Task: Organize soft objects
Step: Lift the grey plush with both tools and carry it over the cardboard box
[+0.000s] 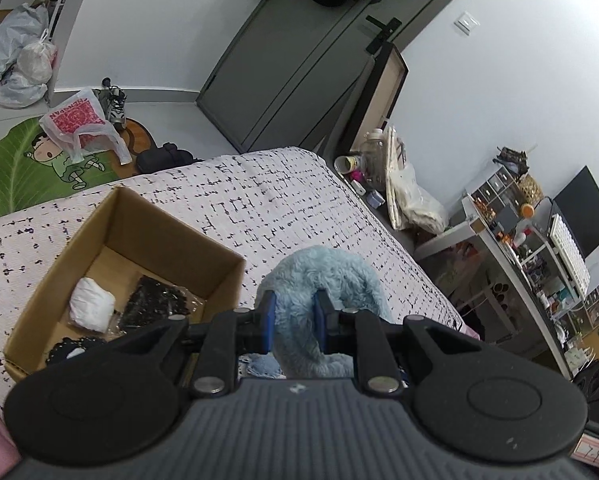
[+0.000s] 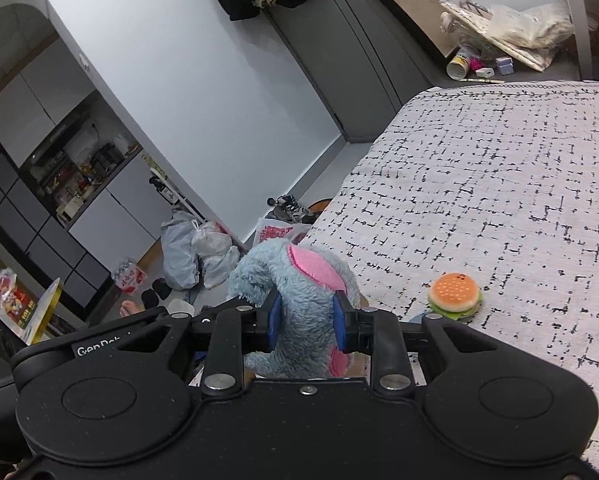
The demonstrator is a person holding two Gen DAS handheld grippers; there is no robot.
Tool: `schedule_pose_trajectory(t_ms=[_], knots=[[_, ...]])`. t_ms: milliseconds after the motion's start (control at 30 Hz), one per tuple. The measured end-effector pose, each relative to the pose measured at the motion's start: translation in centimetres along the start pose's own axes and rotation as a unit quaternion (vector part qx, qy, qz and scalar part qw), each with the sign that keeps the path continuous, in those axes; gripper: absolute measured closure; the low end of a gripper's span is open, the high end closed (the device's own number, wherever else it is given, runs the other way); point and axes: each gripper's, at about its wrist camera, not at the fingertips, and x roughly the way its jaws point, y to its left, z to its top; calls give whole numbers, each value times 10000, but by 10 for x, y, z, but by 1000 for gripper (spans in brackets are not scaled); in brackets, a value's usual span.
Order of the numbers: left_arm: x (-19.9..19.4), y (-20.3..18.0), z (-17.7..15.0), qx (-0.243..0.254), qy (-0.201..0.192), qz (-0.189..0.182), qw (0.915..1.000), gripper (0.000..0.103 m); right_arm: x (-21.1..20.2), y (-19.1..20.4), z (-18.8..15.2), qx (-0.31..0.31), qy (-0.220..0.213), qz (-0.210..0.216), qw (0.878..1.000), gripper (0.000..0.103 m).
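My left gripper (image 1: 294, 322) is shut on a light blue plush toy (image 1: 323, 276), held above the bed just right of an open cardboard box (image 1: 147, 220). The box holds a white soft bundle (image 1: 91, 305) and black lacy items (image 1: 155, 302). My right gripper (image 2: 306, 324) is shut on a blue plush part with a pink inner ear (image 2: 311, 276), held above the bed's edge. A small plush hamburger (image 2: 454, 297) lies on the bed to the right of it.
The bed (image 1: 259, 200) has a white cover with black marks (image 2: 479, 200). Plastic bags (image 2: 195, 252) and shoes lie on the floor. A grey door (image 1: 299, 52) stands behind. A cluttered desk (image 1: 539, 248) is at the right.
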Motion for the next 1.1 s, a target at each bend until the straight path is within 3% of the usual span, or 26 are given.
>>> schedule_pose_trajectory(t_ms=[367,1100], knots=[[5,49,13,-360,-17,-131,9993,84,31,26,-11,-177,45,-118,9998,77],[42,112,26,-969,12,403,9945,83,108,34,-25,-108,403,-138,9990,77]])
